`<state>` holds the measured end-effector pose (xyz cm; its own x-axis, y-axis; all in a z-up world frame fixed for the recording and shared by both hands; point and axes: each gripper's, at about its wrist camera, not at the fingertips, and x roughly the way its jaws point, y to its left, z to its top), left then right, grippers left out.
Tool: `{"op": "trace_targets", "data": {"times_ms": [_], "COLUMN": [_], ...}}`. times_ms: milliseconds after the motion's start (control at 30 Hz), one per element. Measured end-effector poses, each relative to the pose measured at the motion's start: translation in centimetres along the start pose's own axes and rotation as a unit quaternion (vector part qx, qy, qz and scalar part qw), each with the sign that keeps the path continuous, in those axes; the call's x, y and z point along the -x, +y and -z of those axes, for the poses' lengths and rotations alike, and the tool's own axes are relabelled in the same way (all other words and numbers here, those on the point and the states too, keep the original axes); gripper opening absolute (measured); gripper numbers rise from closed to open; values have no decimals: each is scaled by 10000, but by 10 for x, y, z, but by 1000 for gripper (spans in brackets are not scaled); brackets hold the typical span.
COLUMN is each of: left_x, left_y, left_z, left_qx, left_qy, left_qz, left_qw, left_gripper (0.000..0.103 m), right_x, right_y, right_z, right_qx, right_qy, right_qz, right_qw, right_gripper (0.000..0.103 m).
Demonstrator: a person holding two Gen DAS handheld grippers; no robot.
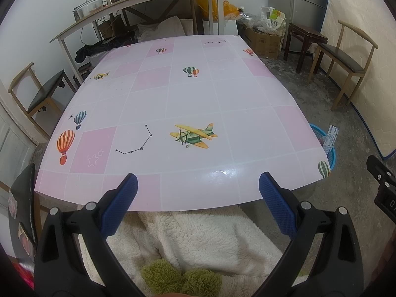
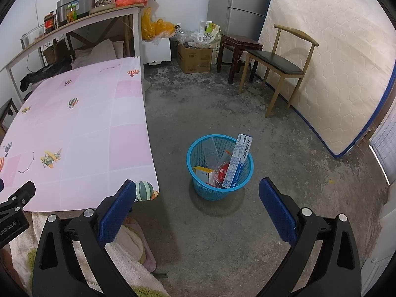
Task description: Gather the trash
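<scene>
The blue mesh bin [image 2: 219,167] stands on the concrete floor [image 2: 284,148] just off the table's [image 2: 86,128] near corner, holding a tall white-blue box [image 2: 237,160], a yellow box and wrappers; bare floor surrounds it. Left gripper [image 1: 198,190] and right gripper [image 2: 197,194] both gape, empty

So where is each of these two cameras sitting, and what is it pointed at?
Left wrist: on the left gripper, facing over the pink table; its open blue fingers show.
Right wrist: on the right gripper, facing the floor and blue basket of trash; open fingers show.
Shared: table, basket, chair, shelf; each glimpses the other gripper.
</scene>
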<state>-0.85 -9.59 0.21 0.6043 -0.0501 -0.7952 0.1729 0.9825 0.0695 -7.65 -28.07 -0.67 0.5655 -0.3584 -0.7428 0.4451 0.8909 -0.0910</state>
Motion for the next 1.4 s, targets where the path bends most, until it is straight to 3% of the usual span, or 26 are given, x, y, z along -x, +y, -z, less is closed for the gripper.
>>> {"op": "trace_targets", "data": {"times_ms": [1400], "left_x": [3], "left_y": [-2], "left_z": [0], "left_qx": [0], "left_qy": [-23], "left_qz": [36], "left_qw": [10000], "left_gripper": [94], "right_x": [8], "right_y": [-3], "right_z": [-6], "right_qx": [9], "right_qy": [-41], "right_qz": [39], "right_qw": [10000], "right_gripper": [97]}}
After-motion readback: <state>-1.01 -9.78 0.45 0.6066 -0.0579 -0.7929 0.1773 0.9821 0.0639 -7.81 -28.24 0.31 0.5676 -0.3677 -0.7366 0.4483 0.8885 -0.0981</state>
